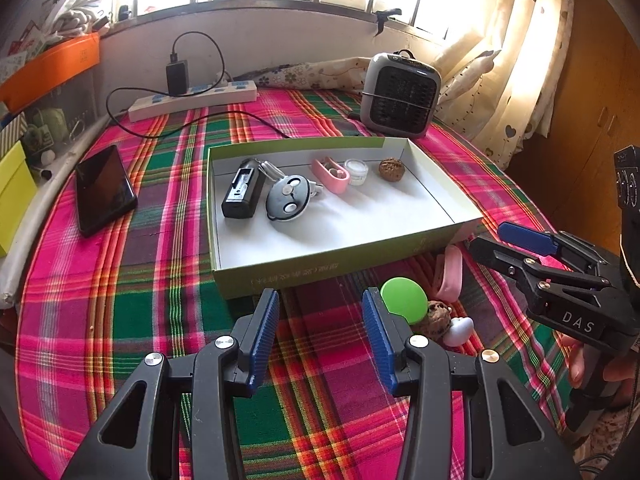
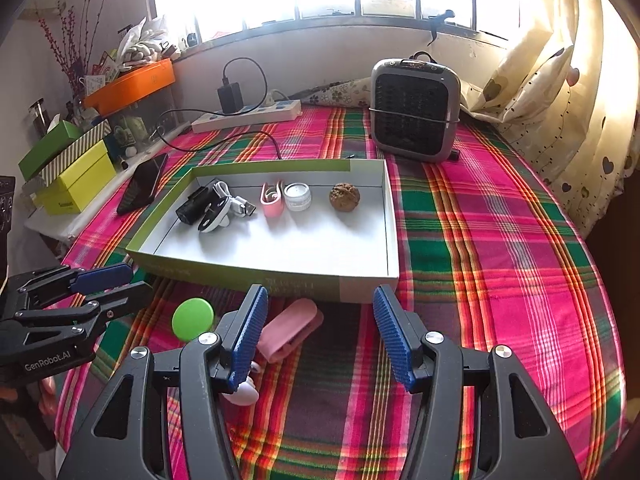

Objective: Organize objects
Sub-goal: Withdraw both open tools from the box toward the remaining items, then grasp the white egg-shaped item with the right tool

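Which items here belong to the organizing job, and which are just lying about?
Job: green box; inside it walnut, small jar, pink clip; outside it green disc, pink case.

Lying about: phone, power strip, heater.

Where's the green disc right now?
The green disc lies on the plaid cloth just outside the box's near wall, between the left gripper and the pink case.

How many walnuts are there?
2. One walnut sits inside the box, at the right end of the row. The other walnut lies on the cloth in front of the box, beside the green lid, partly covered. More may be hidden.
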Demonstrator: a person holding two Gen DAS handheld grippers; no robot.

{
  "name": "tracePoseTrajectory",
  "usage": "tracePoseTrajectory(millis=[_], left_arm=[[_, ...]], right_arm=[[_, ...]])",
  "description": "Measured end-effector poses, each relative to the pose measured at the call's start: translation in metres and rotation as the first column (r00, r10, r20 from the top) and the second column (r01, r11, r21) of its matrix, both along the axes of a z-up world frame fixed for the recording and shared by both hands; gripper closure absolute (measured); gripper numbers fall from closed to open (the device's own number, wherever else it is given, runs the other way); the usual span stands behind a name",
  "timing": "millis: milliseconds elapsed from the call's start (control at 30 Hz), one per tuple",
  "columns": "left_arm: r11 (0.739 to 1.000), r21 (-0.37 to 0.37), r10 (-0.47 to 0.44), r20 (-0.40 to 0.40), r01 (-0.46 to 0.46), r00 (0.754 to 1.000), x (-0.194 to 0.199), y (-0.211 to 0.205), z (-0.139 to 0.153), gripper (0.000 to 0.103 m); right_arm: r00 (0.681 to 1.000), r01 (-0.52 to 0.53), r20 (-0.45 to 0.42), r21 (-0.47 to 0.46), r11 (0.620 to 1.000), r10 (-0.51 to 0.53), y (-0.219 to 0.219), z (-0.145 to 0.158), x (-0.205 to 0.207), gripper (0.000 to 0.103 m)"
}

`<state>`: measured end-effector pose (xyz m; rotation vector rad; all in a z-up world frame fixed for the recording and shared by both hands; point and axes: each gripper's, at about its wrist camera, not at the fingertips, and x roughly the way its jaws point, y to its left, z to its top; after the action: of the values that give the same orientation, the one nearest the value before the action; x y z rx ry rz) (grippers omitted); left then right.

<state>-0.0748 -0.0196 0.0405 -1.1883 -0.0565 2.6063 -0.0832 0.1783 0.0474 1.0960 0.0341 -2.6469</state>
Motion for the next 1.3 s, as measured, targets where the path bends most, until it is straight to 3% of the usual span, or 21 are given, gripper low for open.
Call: tracePoseTrajectory(millis=[633,967,1100,1300], left_arm=[[0.998,0.046,-0.032,0.035,0.030,0.999,0.016,-0.001,-0.014,0.061],[0.998,0.050,-0.031,0.044,0.029,0.999,0.018,-0.006,-0.017,0.061],[0.998,0.051,-0.037,0.051,0.035,0.998,0.017,-0.007,-0.019,0.061],[0.998,0.054,-0.039,0.055,0.036,0.998,0.015,-0.009,-0.020,0.061]], right_arm=[[0.994,-0.089,0.062,-0.071,0.994,0.093,-0.006,-0.021,0.037,0.047],[0.989,-0.116,0.087,-0.032,0.993,0.119,-0.022,-0.032,0.035,0.047],[0.992,-0.109,0.074,0.057,0.992,0.105,-0.031,-0.037,0.036,0.047],[0.992,-0.101,0.081,0.079,0.992,0.095,-0.030,-0.038,0.034,0.047]])
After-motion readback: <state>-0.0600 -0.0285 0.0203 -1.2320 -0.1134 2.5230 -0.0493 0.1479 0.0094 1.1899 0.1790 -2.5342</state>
